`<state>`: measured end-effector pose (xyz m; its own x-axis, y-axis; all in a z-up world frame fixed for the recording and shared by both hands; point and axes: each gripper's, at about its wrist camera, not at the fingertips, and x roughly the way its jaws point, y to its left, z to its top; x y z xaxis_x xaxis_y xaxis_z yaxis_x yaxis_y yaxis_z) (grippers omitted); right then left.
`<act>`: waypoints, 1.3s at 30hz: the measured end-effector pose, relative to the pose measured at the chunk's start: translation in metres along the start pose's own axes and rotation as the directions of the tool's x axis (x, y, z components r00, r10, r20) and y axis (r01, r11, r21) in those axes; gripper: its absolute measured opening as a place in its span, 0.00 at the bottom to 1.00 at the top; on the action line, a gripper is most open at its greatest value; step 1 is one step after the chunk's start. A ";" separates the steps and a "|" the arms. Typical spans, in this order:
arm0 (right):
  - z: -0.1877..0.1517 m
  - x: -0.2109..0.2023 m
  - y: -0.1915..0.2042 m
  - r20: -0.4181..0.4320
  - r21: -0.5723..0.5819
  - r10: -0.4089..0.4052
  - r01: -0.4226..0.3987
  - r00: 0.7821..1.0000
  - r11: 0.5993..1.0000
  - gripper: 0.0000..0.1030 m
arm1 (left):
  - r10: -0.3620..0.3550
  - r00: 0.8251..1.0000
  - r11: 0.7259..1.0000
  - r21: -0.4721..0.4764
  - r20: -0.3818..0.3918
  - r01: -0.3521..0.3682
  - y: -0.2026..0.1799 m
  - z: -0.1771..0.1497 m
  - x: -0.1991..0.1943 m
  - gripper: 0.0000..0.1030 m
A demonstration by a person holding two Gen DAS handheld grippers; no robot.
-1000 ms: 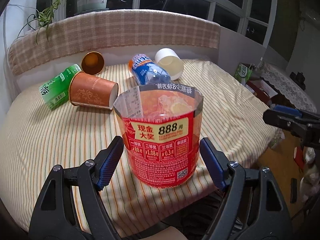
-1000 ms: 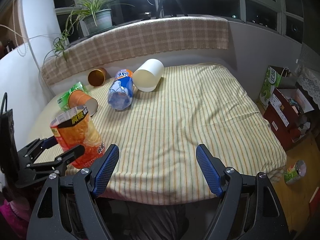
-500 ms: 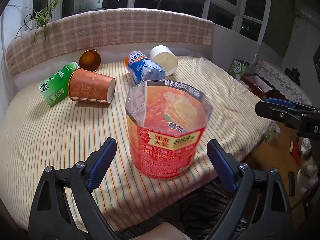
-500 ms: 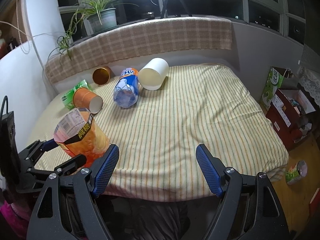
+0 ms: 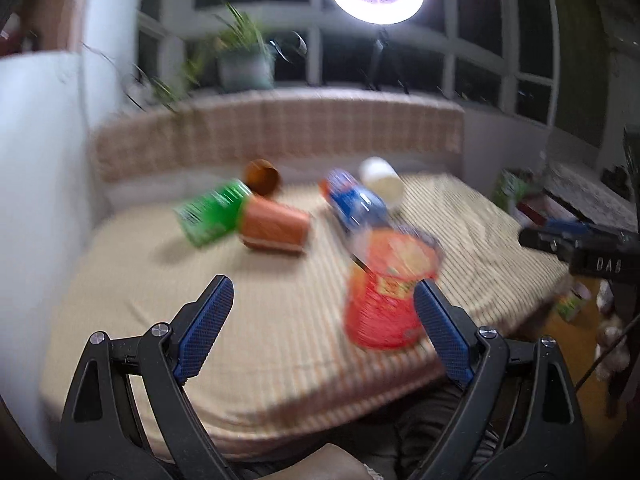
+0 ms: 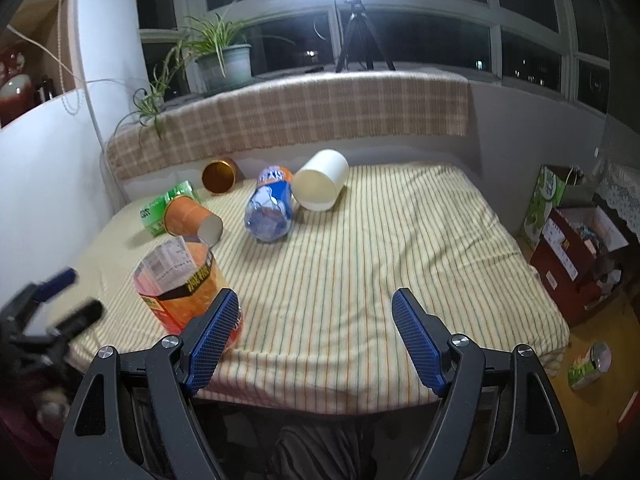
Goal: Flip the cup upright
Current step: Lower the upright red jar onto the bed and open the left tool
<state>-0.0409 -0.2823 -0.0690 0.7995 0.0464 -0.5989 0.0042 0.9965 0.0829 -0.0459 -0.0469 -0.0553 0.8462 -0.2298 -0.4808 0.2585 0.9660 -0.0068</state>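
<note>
A red-orange printed cup [image 6: 180, 284] stands upright, mouth up, near the front left edge of the striped cloth [image 6: 360, 260]. In the blurred left wrist view the cup [image 5: 386, 292] sits just inside my right finger. My left gripper [image 5: 324, 328] is open and empty, back from the cup; it also shows in the right wrist view [image 6: 60, 304]. My right gripper [image 6: 316, 336] is open and empty over the front edge.
Lying on their sides at the back are a brown paper cup [image 6: 192, 218], a green can [image 6: 160, 210], a copper cup [image 6: 218, 176], a blue bottle [image 6: 270, 208] and a white cup [image 6: 320, 178]. Boxes [image 6: 576, 240] stand on the floor at right.
My left gripper has let go of the red-orange cup, pulled back and swung left and up. The cup stays upright. My right gripper has hardly moved.
</note>
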 end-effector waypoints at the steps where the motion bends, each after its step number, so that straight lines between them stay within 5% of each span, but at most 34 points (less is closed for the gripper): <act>1: 0.000 -0.002 0.002 0.012 -0.010 -0.008 0.008 1.000 1.000 0.77 | 0.020 1.000 1.000 0.001 0.022 -0.020 0.002 0.002 -0.005 0.91; 9: 0.002 -0.012 0.014 0.093 -0.055 -0.038 0.043 0.995 0.998 0.77 | 0.089 0.989 0.996 -0.023 0.118 -0.087 0.013 0.013 -0.031 0.98; 21: 0.007 -0.030 0.023 0.246 -0.070 -0.124 0.146 0.961 0.987 0.86 | 0.106 0.985 0.994 -0.015 0.139 -0.105 0.006 0.019 -0.040 1.00; 39: 0.008 -0.028 0.023 0.257 -0.071 -0.138 0.161 0.956 0.984 0.86 | 0.105 0.986 0.994 -0.017 0.132 -0.103 0.007 0.020 -0.037 1.00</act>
<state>-0.0587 -0.2613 -0.0439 0.9187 -0.1104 -0.3793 0.0900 0.9934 -0.0712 -0.0664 -0.0337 -0.0203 0.9228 -0.1410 -0.3586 0.1615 0.9865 0.0277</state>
